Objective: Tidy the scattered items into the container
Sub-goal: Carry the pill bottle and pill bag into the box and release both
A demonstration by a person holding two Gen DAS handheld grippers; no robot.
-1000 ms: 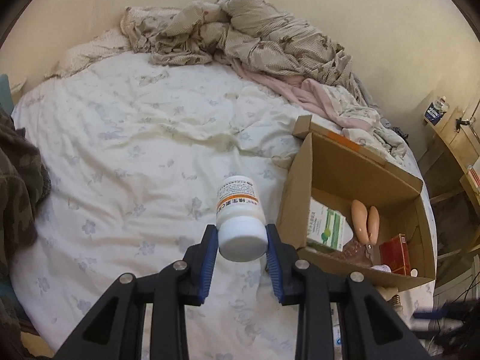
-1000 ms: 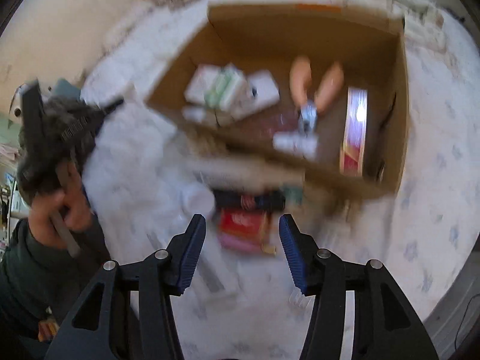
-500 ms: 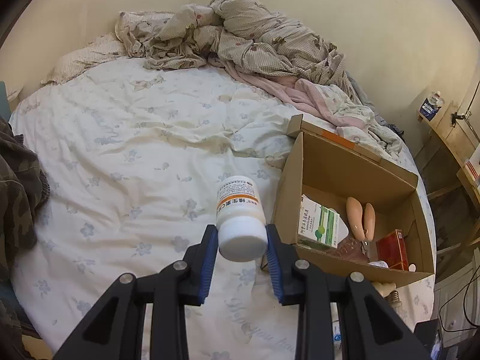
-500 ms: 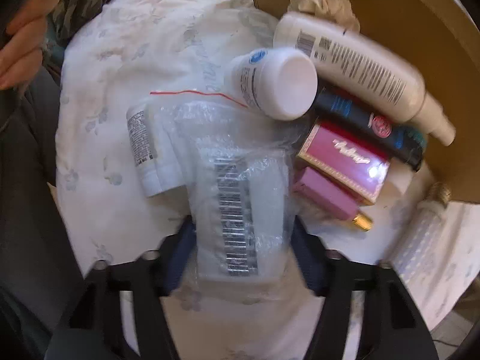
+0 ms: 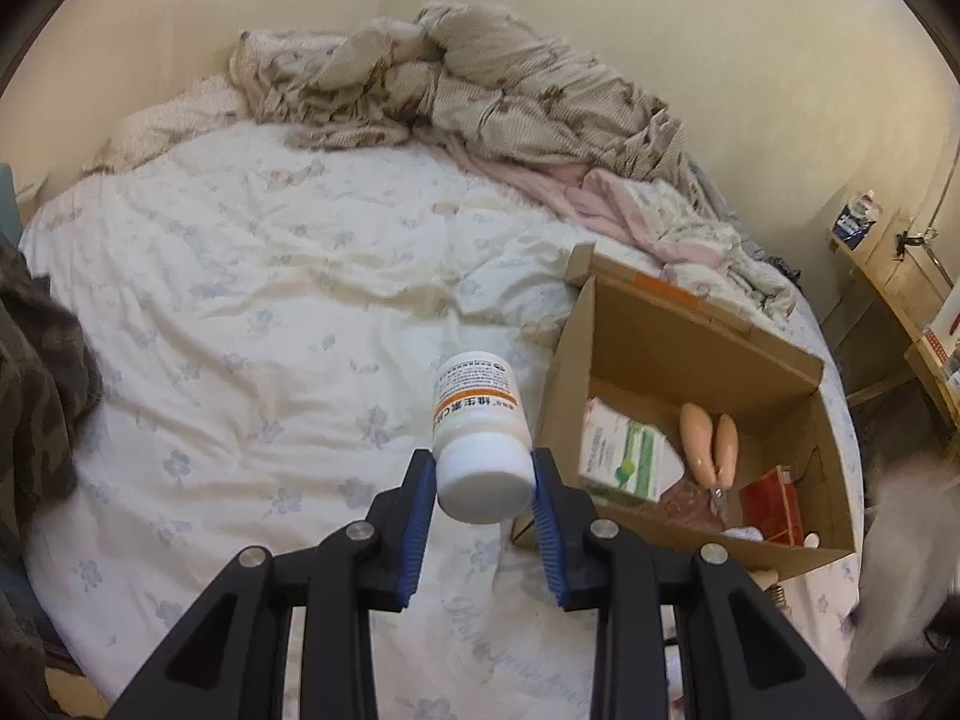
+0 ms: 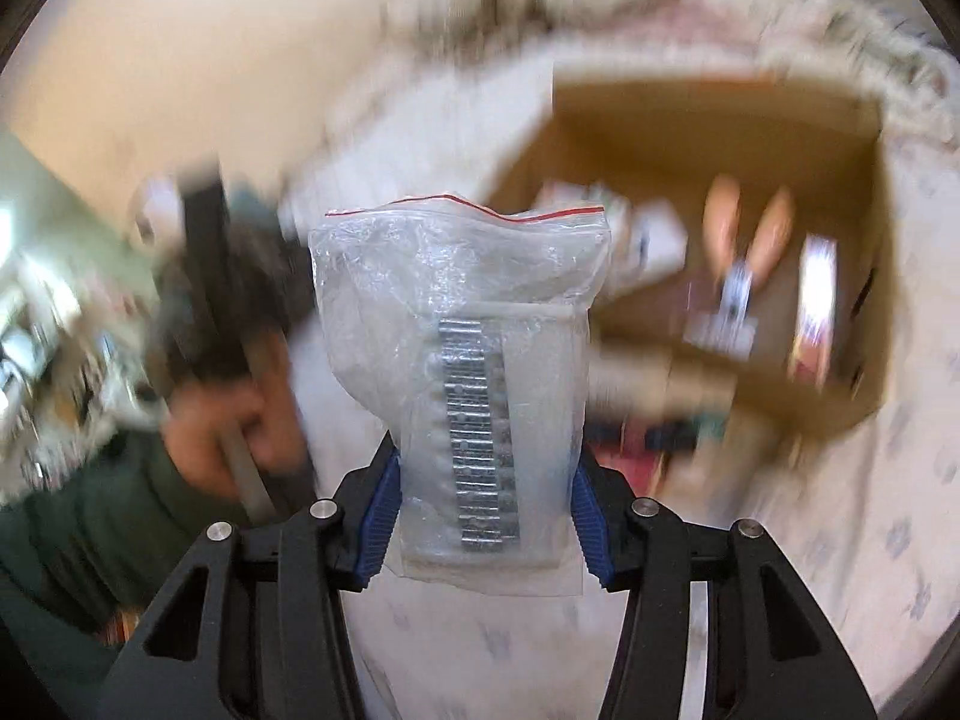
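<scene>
Between the left tongs (image 5: 483, 531) a white bottle (image 5: 480, 438) is clamped, cardboard box (image 5: 774, 552) to their right | right tongs (image 6: 485, 525) clamped on plastic bag (image 6: 462, 360), box ahead-right | step judged: carrying | next: release over box.

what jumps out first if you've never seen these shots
Dead centre in the left wrist view, the left gripper clamps a white pill bottle above the floral bedsheet, with an open cardboard box to its right. In the blurred right wrist view, the right gripper holds up a clear zip bag.
</scene>
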